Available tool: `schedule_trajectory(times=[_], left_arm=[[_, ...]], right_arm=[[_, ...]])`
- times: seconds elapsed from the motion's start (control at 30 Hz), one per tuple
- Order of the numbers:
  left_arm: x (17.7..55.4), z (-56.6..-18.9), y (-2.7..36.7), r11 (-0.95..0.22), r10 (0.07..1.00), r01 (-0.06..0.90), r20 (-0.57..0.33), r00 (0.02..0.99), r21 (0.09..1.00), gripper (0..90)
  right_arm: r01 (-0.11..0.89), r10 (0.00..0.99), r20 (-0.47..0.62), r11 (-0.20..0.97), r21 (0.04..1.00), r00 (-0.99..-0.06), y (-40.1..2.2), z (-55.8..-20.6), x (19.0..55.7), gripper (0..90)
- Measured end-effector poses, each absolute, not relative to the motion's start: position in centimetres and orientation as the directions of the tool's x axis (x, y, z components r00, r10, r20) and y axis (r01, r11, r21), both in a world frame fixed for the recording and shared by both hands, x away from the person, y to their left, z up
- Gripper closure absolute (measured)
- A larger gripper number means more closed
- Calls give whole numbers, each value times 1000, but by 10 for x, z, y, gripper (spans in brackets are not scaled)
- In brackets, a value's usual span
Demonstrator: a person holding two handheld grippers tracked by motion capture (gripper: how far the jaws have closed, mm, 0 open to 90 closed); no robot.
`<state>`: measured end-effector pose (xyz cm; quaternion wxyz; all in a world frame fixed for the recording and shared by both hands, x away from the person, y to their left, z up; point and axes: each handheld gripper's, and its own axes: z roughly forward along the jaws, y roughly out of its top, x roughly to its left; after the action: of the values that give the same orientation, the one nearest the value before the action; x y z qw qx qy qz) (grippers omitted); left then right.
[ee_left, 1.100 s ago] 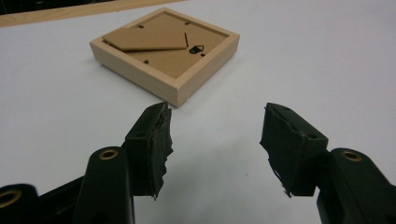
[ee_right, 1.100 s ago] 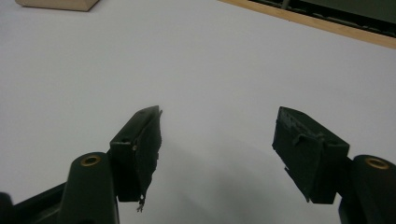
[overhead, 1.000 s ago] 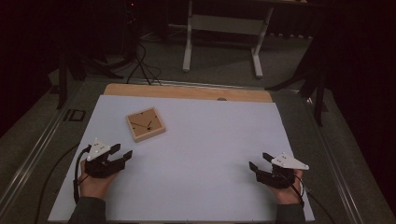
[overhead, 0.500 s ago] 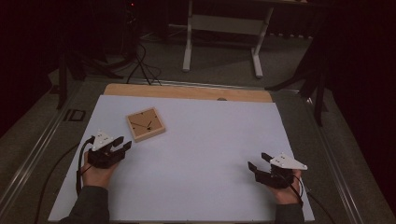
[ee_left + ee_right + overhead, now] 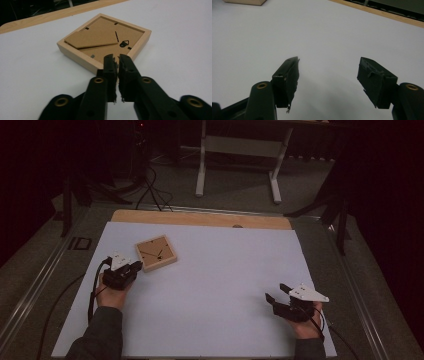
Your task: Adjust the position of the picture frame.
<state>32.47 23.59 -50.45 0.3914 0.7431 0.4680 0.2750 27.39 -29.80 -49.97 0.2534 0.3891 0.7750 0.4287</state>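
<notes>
Left gripper view puts the square light-wood picture frame (image 5: 105, 41), lying back-side up with its brown cardboard backing (image 5: 91, 38) still clipped in, just ahead of the left gripper (image 5: 117, 65), whose jaws have just been closing on nothing. Nothing is opened yet (judging so). Well off, the right gripper (image 5: 328, 75) gapes over the white counter (image 5: 324, 32).

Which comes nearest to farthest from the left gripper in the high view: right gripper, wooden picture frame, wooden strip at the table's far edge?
1. wooden picture frame, just ahead of the left gripper.
2. wooden strip, along the far edge.
3. right gripper, near right side.
</notes>
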Motion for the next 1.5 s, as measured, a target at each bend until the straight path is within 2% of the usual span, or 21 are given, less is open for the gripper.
schedule_trajectory(times=[0.1, 0.3, 1.0, 1.5], left_arm=[[331, -503, 235, -271, 908, 479, 57, 414, 835, 894], [340, -503, 231, -251, 914, 479, 42, 405, 841, 895], [363, -521, 217, -342, 901, 537, 108, 420, 771, 895], [361, -522, 209, -345, 886, 535, 80, 456, 771, 898]], right_arm=[[384, 820, -60, 330, 862, -570, -297, -500, 274, 331], [384, 819, -60, 330, 862, -570, -297, -500, 274, 330], [375, 816, -64, 332, 865, -574, -296, -500, 275, 330], [376, 814, -64, 335, 864, -578, -295, -501, 275, 330]])
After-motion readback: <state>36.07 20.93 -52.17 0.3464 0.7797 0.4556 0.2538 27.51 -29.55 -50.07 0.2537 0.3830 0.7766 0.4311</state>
